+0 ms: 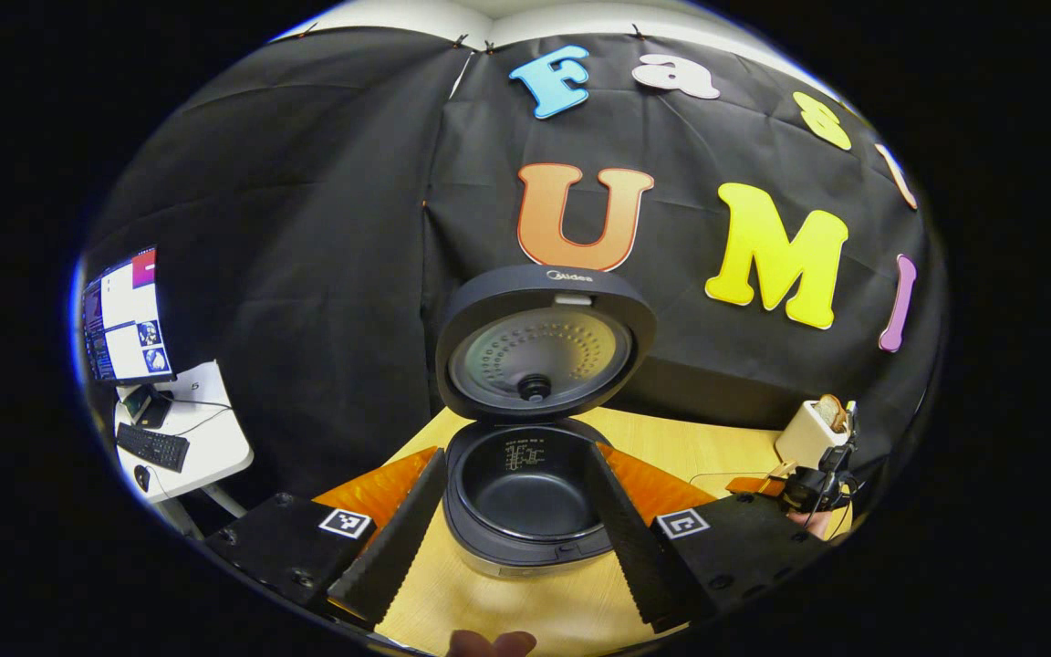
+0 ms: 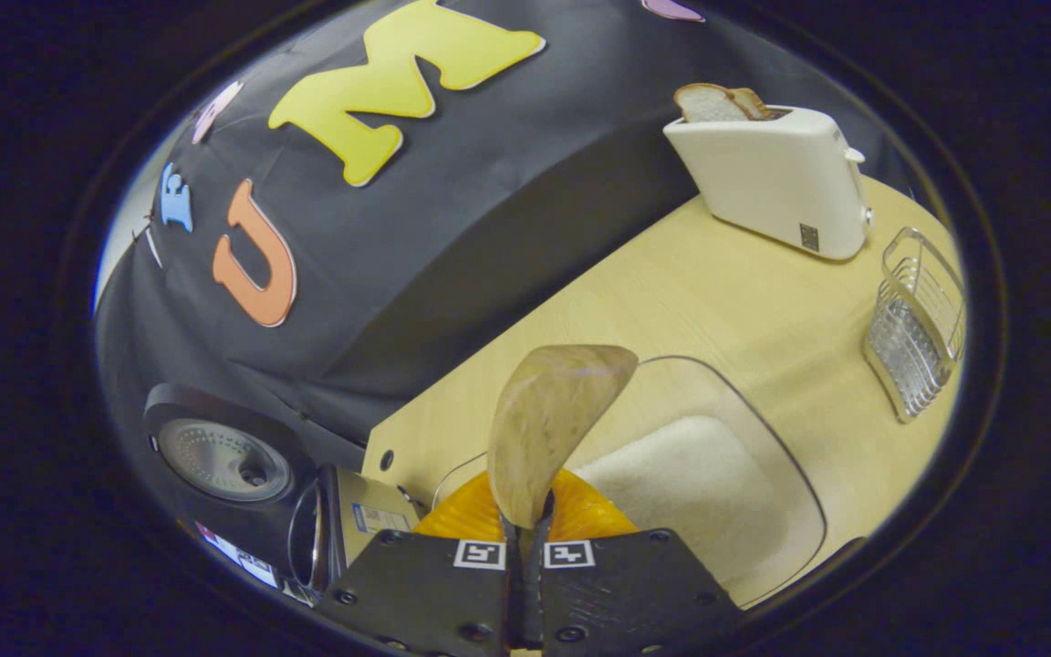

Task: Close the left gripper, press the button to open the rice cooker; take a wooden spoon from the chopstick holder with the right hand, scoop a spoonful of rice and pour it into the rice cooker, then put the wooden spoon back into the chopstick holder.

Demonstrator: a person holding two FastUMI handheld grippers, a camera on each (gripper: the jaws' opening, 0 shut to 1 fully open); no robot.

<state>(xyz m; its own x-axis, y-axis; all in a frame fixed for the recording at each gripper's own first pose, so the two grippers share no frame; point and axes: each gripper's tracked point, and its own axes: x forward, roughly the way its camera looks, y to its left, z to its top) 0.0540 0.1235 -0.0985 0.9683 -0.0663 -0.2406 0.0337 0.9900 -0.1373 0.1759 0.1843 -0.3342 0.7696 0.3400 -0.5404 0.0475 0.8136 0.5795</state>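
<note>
**Booth desk: rice cooker open, wooden spoon in right claw**

Pale wooden desk [image 2: 726,301] standing against the black cloth wall. Rice cooker [image 1: 525,497] sitting on it with its lid [image 1: 539,347] standing raised behind the pot. Left claw [image 1: 512,538] hanging just in front of the rice cooker, its fingers [image 1: 395,538] spreading wide to either side of the pot, gripping nothing. Right claw [image 2: 525,538] pinching tight on the wooden spoon [image 2: 548,424], bowl pointing up. Clear container of rice [image 2: 690,484] lying just beyond that claw, right of the rice cooker. White toaster [image 2: 776,178] and wire chopstick holder [image 2: 918,324] standing farther right of the rice cooker.
</note>
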